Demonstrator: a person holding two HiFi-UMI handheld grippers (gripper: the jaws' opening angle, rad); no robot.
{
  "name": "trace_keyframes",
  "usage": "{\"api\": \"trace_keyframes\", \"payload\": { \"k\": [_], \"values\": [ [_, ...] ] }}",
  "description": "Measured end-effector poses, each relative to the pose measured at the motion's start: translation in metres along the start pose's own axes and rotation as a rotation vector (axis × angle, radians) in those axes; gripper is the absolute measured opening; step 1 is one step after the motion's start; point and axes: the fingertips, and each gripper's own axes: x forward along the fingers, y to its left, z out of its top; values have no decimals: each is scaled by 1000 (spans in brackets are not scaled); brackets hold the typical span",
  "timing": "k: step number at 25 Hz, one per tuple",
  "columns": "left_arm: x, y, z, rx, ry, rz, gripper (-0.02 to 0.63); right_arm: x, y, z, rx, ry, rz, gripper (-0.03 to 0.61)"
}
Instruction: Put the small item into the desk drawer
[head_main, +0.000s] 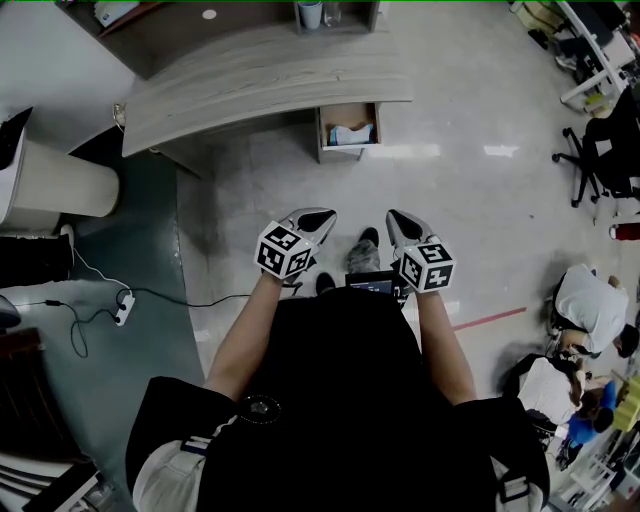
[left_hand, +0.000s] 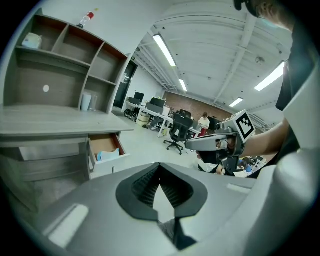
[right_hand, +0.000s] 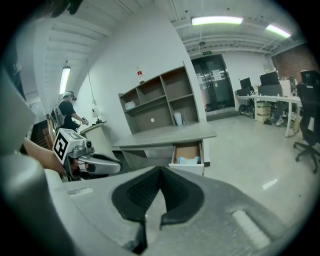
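The grey desk (head_main: 250, 75) stands ahead of me, and its drawer (head_main: 348, 128) is pulled open over the floor. A light blue and white item (head_main: 350, 134) lies inside the drawer; it also shows in the left gripper view as the item (left_hand: 108, 155) and in the right gripper view as the item (right_hand: 187, 160). I hold both grippers side by side at waist height, well short of the desk. My left gripper (head_main: 322, 216) (left_hand: 160, 167) is shut with nothing between its pads. My right gripper (head_main: 396, 218) (right_hand: 161, 172) is shut and empty too.
A shelf unit (left_hand: 65, 65) rises behind the desk. A power strip (head_main: 124, 308) and its cable lie on the floor at the left, beside a white cylinder (head_main: 65, 185). Office chairs (head_main: 600, 150) and people sitting on the floor (head_main: 585, 305) are at the right.
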Motion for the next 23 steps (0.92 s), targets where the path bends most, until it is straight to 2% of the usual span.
{"api": "trace_keyframes", "payload": {
  "k": [11, 23],
  "values": [
    [-9, 2, 8, 19, -34, 18, -9, -3, 18, 5, -57, -11, 20, -2],
    [-8, 4, 12, 16, -38, 21, -9, -3, 14, 14, -78, -13, 20, -4]
  ]
}}
